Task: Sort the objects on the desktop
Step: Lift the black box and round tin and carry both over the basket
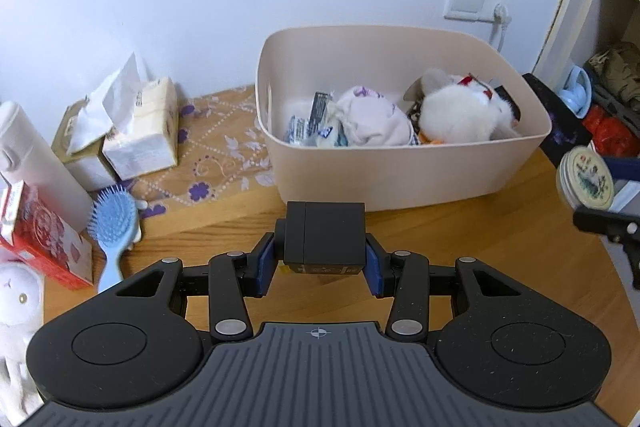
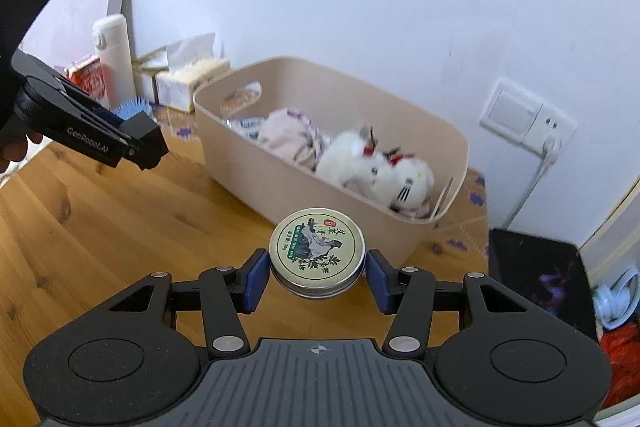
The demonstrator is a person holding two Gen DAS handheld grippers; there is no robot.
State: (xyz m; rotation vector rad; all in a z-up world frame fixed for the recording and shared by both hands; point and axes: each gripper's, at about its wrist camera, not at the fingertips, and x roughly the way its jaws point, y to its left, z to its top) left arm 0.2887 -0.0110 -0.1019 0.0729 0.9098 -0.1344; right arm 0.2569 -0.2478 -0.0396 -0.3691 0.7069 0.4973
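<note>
Evidently bound for the beige plastic bin just ahead, the left gripper clamps a black rectangular box above the wooden table. Likewise, the right gripper pinches a round metal tin short of the bin's near wall.

bare desk lies open before the beige bin; its top is open. tissue packs and hairbrush crowd the left.

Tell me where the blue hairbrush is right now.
In the left wrist view, the blue hairbrush lies on the wooden table at the left, between the red box and the patterned mat.
</note>
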